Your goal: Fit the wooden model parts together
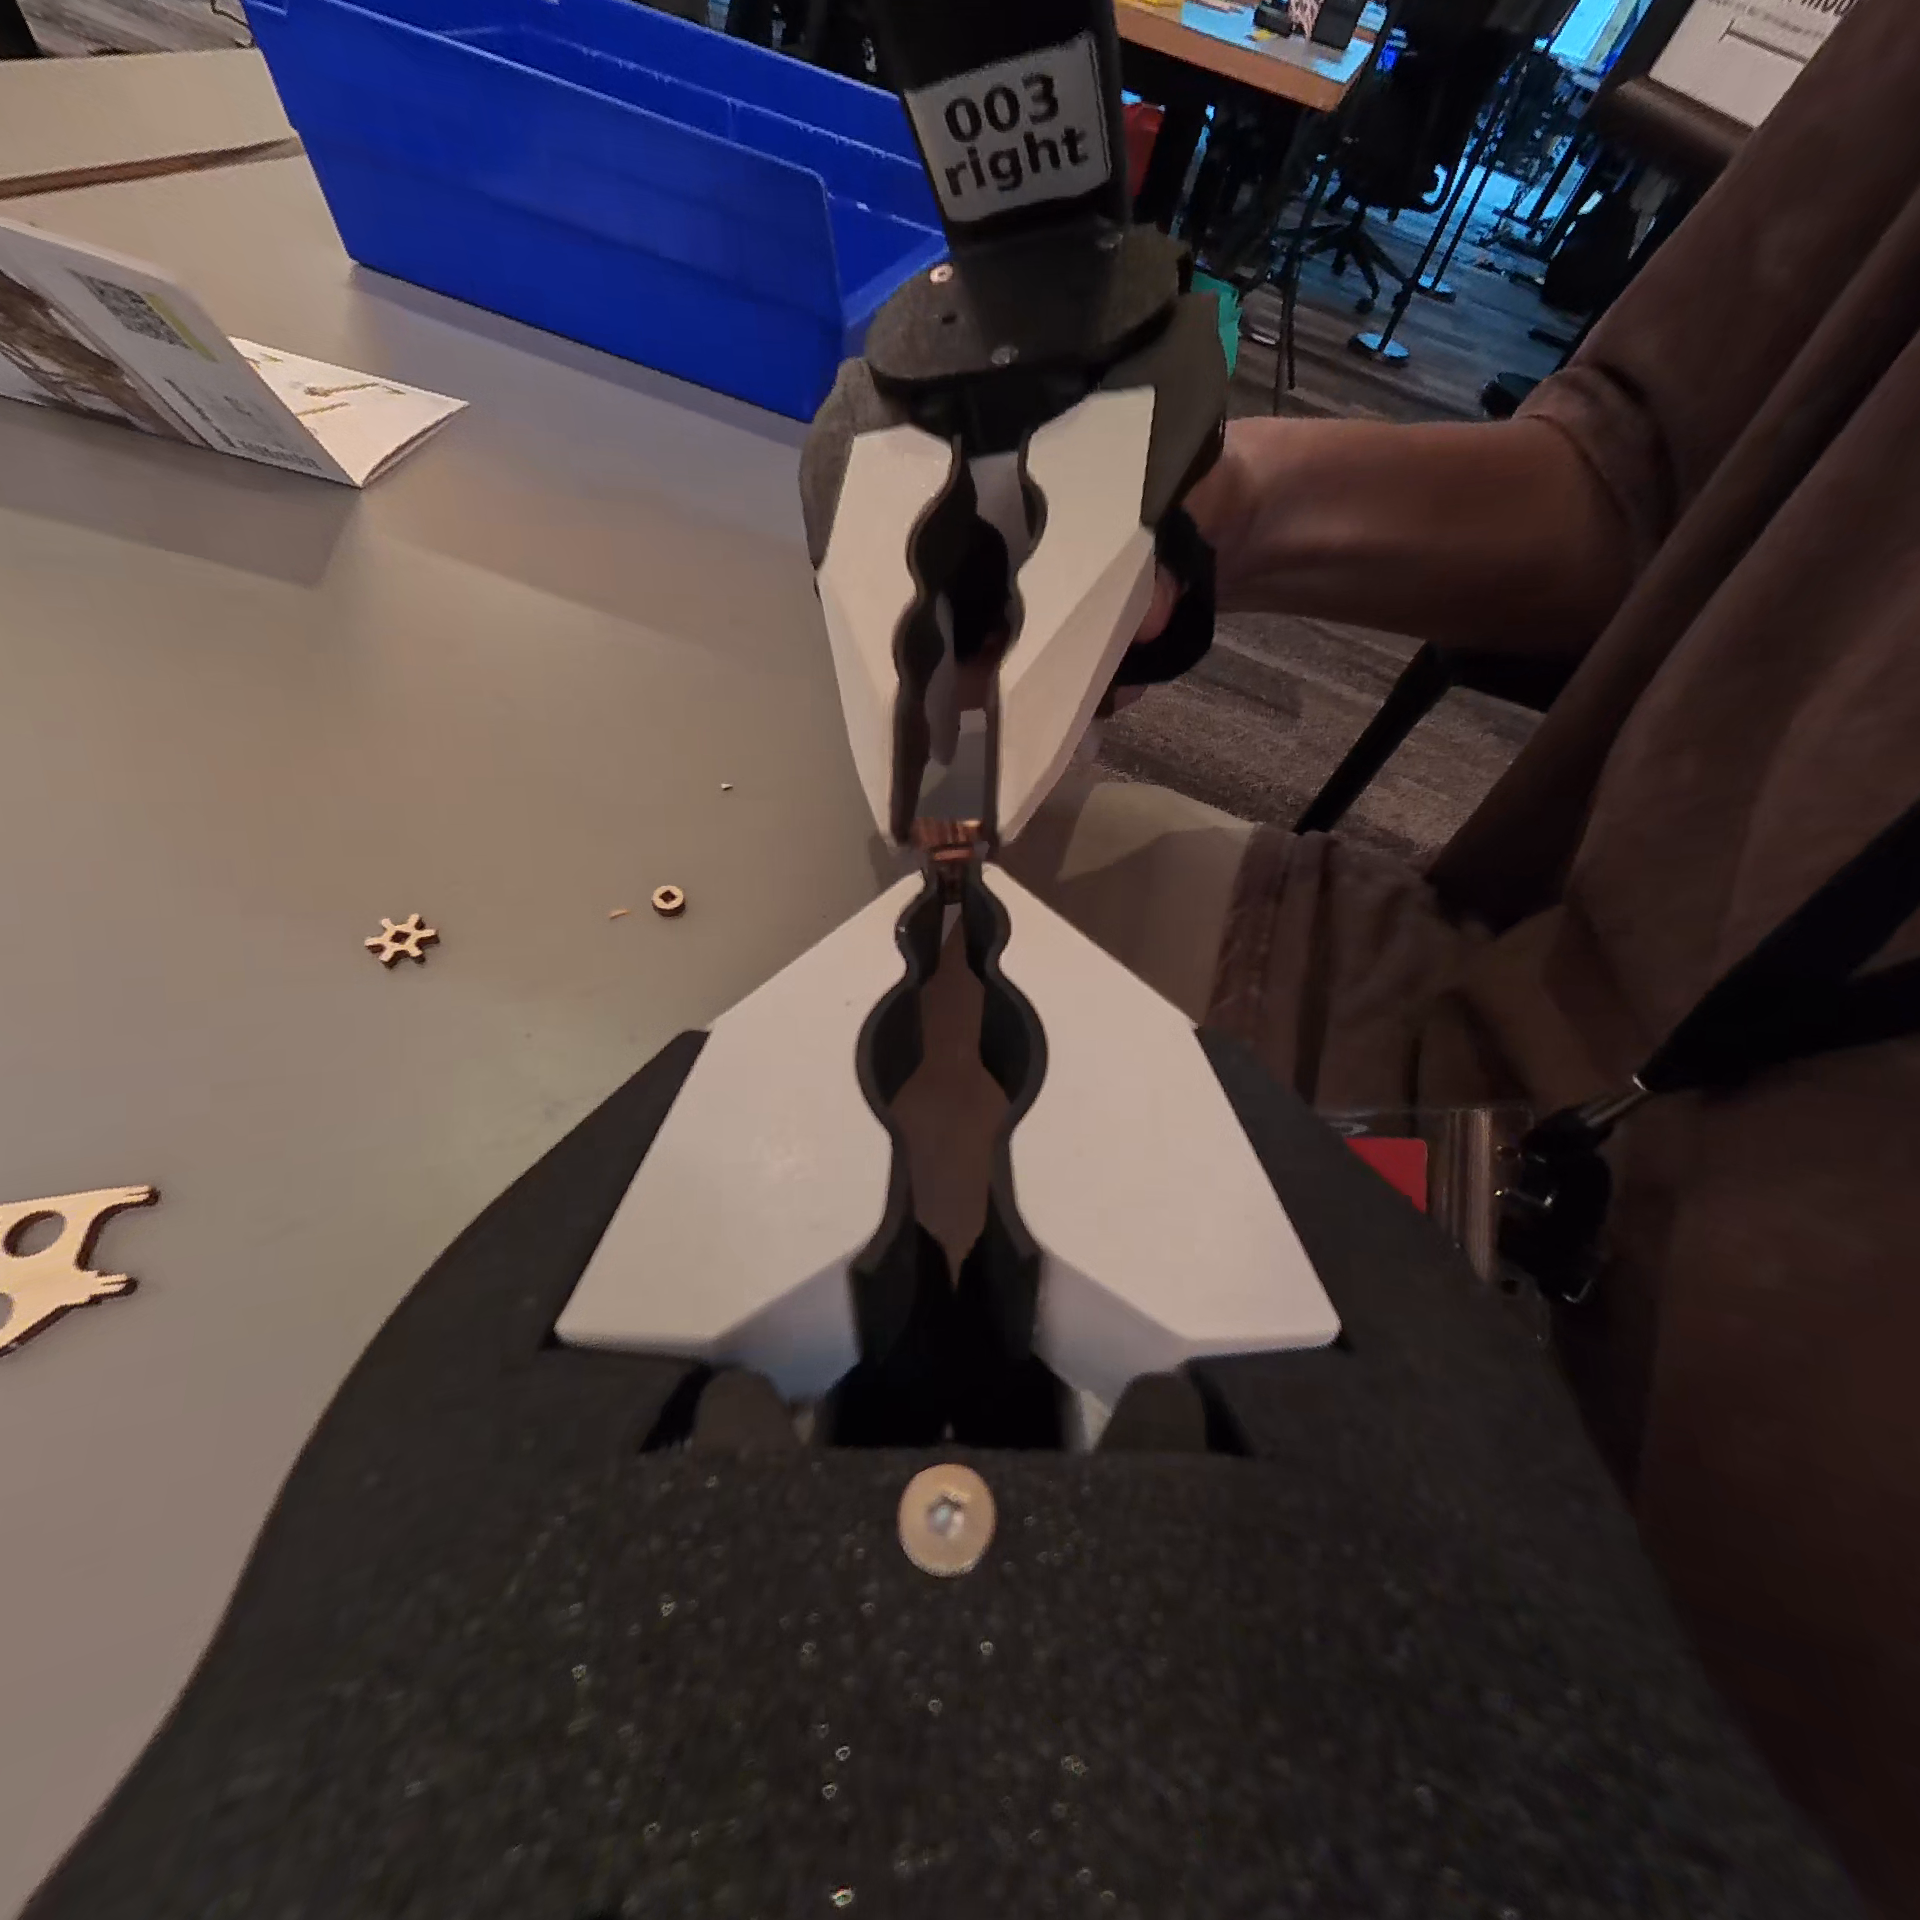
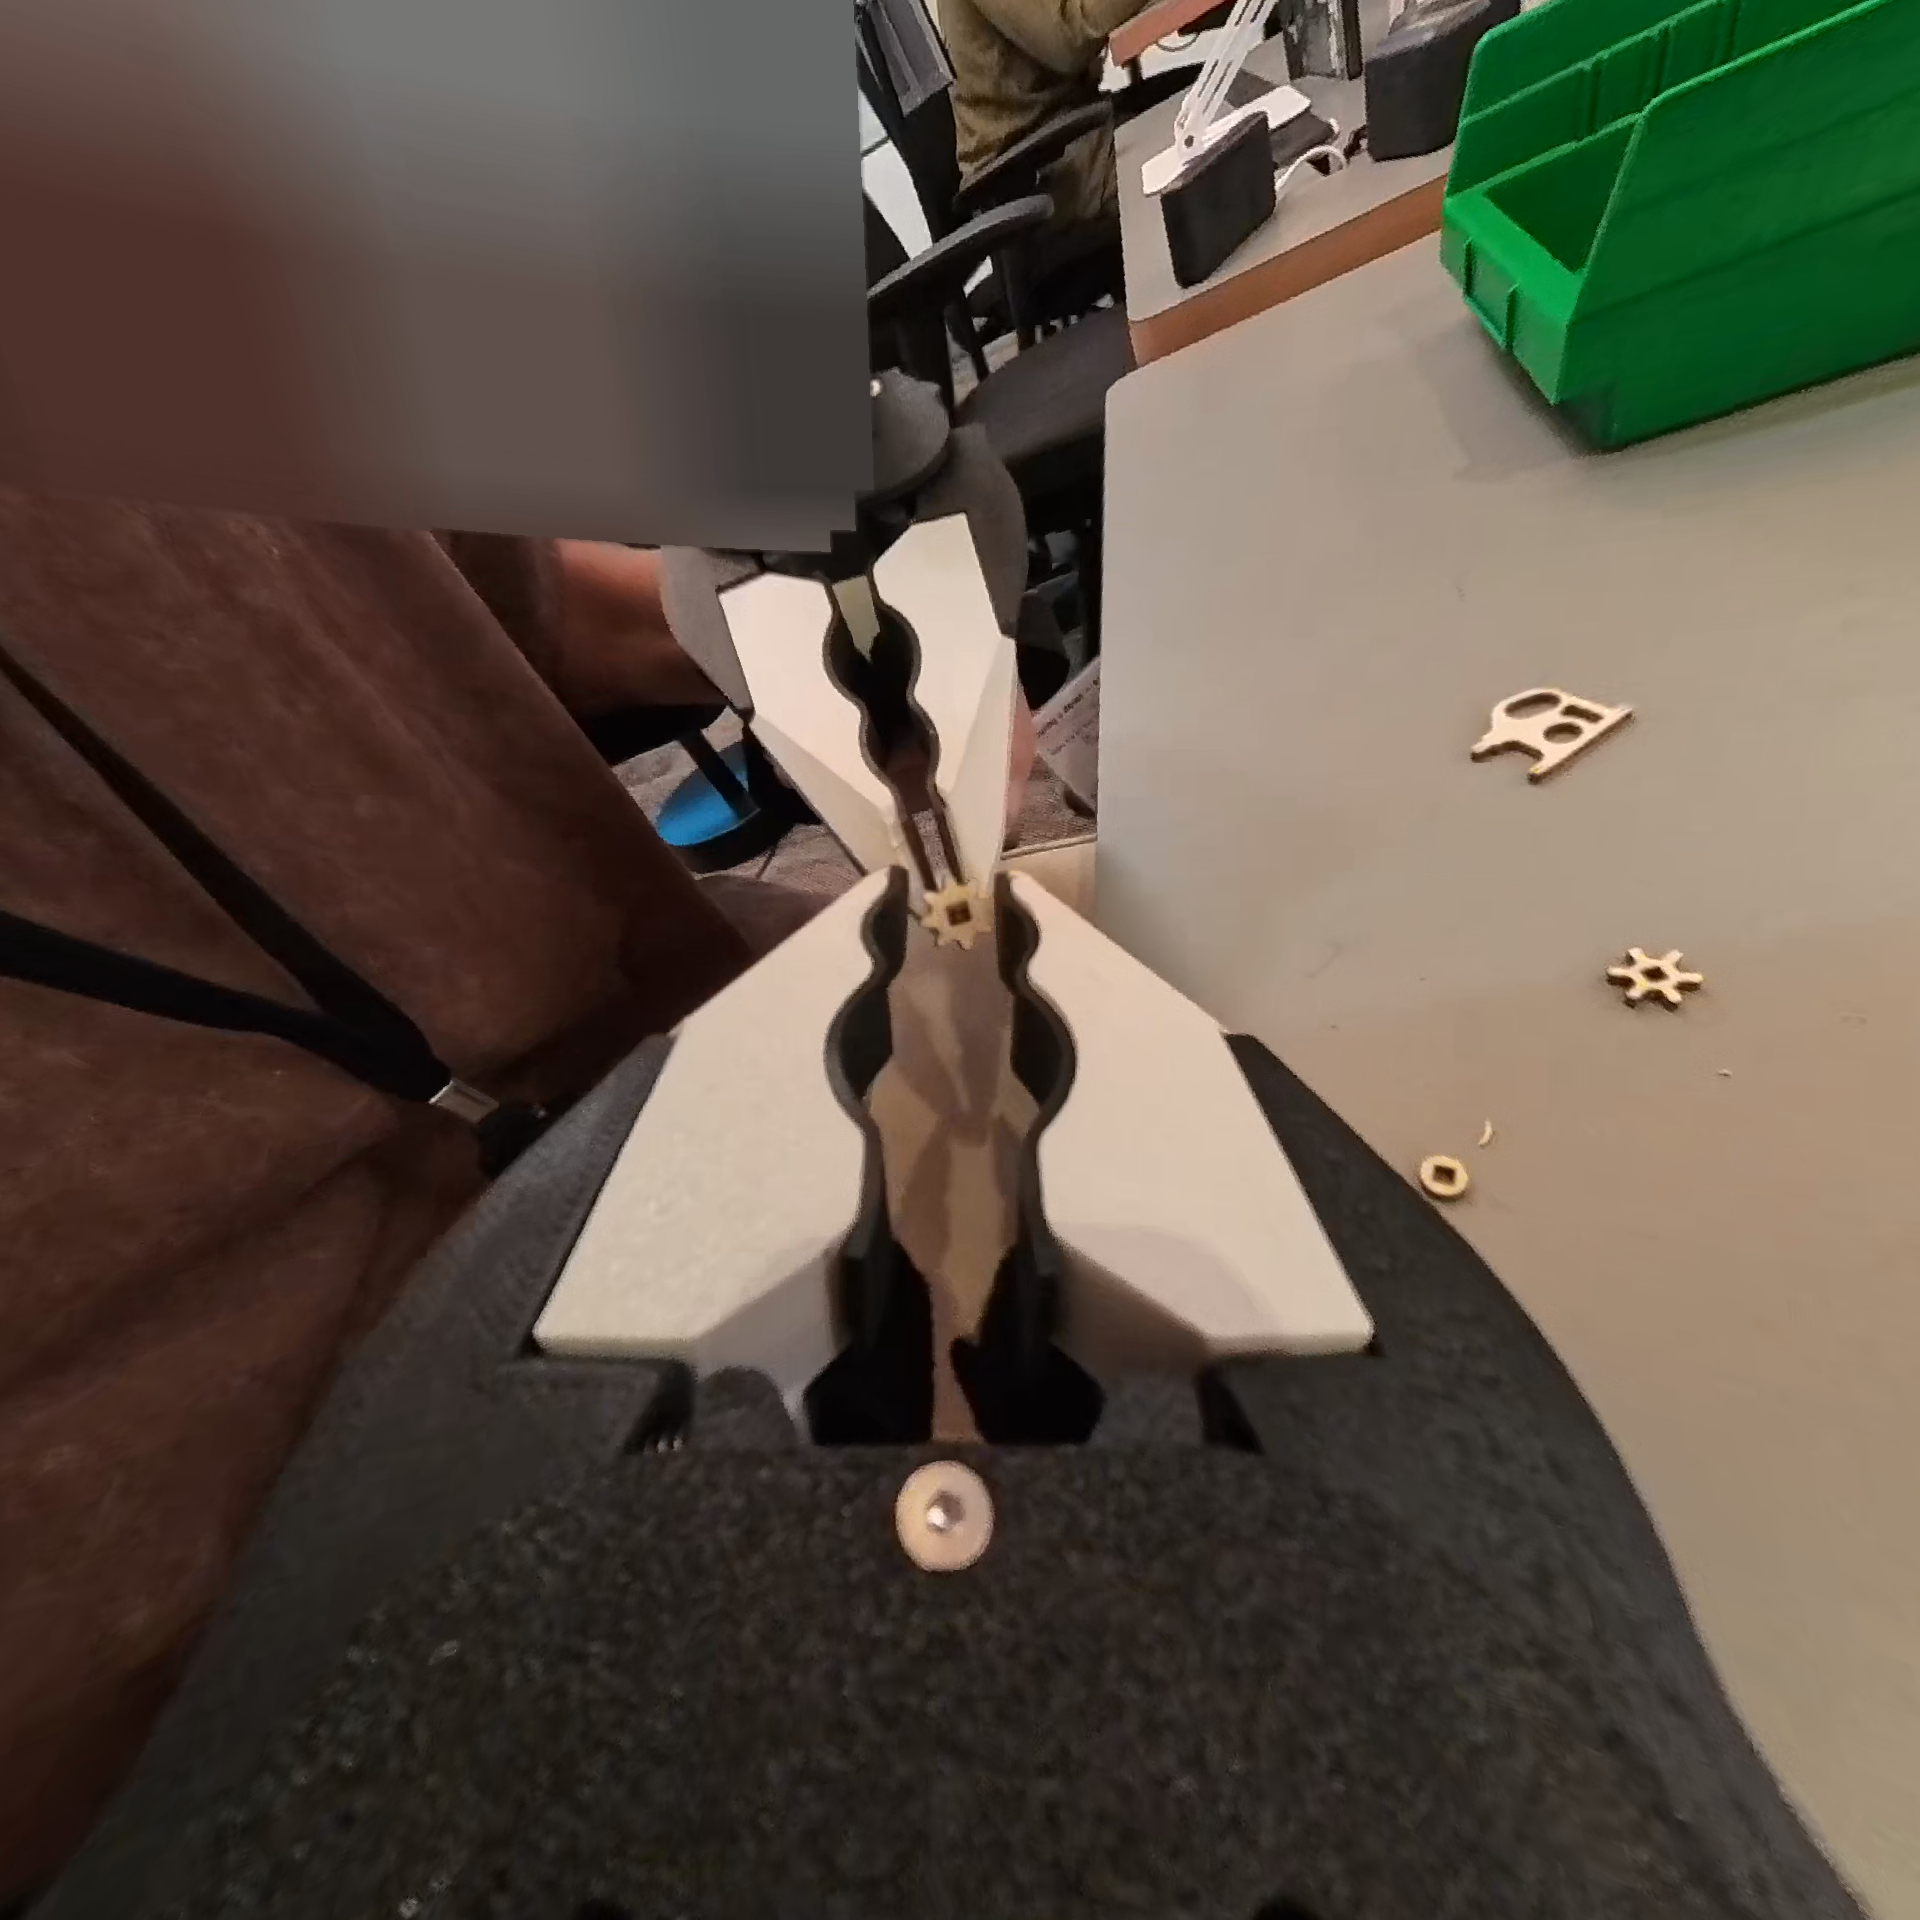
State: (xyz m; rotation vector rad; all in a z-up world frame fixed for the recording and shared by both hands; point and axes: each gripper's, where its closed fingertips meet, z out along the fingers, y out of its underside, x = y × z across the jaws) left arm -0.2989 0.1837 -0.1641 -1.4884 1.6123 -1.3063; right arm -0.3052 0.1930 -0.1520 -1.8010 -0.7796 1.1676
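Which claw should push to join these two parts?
Right, probably: the right claw pinches the small gear by its rim, square hole in line with the thin wooden piece in the left claw, so it could slide the gear on.

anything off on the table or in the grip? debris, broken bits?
Minor only: pale wood slivers lie loose on the grey table near the small washer, likely break-off scraps. The spare gear and the holed plate lie flat and look intact. Both grippers meet off the table edge, the right gripper holding a small gear.
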